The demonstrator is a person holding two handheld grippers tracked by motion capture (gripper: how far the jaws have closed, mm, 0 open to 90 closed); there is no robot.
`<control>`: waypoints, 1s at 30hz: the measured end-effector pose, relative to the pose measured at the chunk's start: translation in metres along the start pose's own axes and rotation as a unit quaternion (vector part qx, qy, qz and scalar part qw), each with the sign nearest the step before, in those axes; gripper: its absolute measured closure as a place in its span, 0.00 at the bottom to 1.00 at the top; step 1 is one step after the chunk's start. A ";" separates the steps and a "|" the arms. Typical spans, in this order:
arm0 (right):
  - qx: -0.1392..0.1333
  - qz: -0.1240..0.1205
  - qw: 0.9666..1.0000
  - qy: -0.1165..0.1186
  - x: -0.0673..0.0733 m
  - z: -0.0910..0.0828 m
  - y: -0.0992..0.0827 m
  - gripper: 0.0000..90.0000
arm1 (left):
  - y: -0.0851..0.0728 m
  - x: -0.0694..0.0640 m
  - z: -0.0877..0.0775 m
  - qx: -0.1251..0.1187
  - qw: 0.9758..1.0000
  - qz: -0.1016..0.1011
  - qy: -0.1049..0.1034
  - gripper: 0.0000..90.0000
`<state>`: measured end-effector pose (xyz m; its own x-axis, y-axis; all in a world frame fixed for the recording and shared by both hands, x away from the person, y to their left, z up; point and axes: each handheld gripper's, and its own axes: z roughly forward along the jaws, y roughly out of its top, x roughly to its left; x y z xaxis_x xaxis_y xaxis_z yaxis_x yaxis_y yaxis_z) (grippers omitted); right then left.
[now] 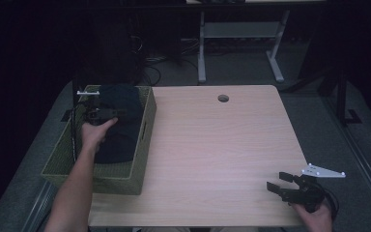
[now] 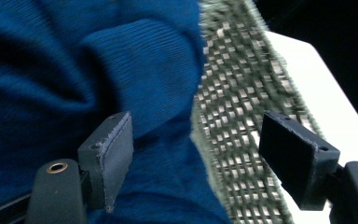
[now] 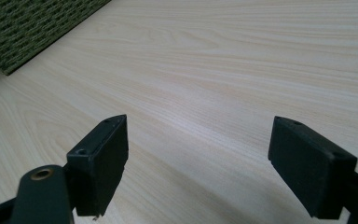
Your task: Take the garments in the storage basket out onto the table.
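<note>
1. We are holding the left tongs (image 1: 118, 113) inside the woven green basket (image 1: 145, 140), which is sitting at the left edge of the counter (image 1: 212, 145) in the left half of the high view.
2. In the left gripper view, the left tongs (image 2: 196, 154) are standing released, their jaws spread wide with nothing pinched between them.
3. The dark blue knit garment (image 2: 74, 70) is lying in the basket; in the left gripper view it is filling the upper left and centre of the frame, bunched in soft folds.
4. There, the left jaw is sitting low against the blue cloth, though we cannot tell whether it is actually touching it, while the right jaw is hovering in front of the basket's woven wall (image 2: 233, 116).
5. In the high view the garment (image 1: 121, 140) is showing as a dark heap covering most of the basket's inside, under our left hand (image 1: 95, 135).
6. We are keeping the right tongs (image 1: 279, 182) low at the lower right of the high view, over the near right corner of the counter, well apart from the basket.
7. In the right gripper view the right tongs (image 3: 198, 163) are likewise released, jaws wide apart above bare pale wood (image 3: 223, 84), with a corner of the basket (image 3: 28, 28) showing in the upper left.
</note>
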<state>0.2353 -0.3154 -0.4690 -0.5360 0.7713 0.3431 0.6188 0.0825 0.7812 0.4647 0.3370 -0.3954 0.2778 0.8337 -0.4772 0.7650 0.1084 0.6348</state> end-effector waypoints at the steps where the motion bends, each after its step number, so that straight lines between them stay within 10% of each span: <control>1: 0.000 0.000 1.000 0.000 0.000 0.000 0.000 0.22 | 0.000 0.000 0.000 0.000 1.000 0.000 0.000 0.29; 16: -0.003 0.004 1.000 0.006 -0.003 -0.003 -0.001 0.22 | -0.008 0.030 0.018 0.062 0.996 -0.053 0.045 0.29; 30: -0.002 0.003 1.000 0.010 -0.001 -0.003 -0.001 0.23 | -0.016 0.034 0.030 0.105 0.990 -0.043 0.078 0.30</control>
<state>0.2338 -0.3180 -0.4689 -0.5440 0.7589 0.3579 0.6200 0.0762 0.7809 0.4791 0.3474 -0.4401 0.1255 0.9017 -0.4138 0.8908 0.0812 0.4471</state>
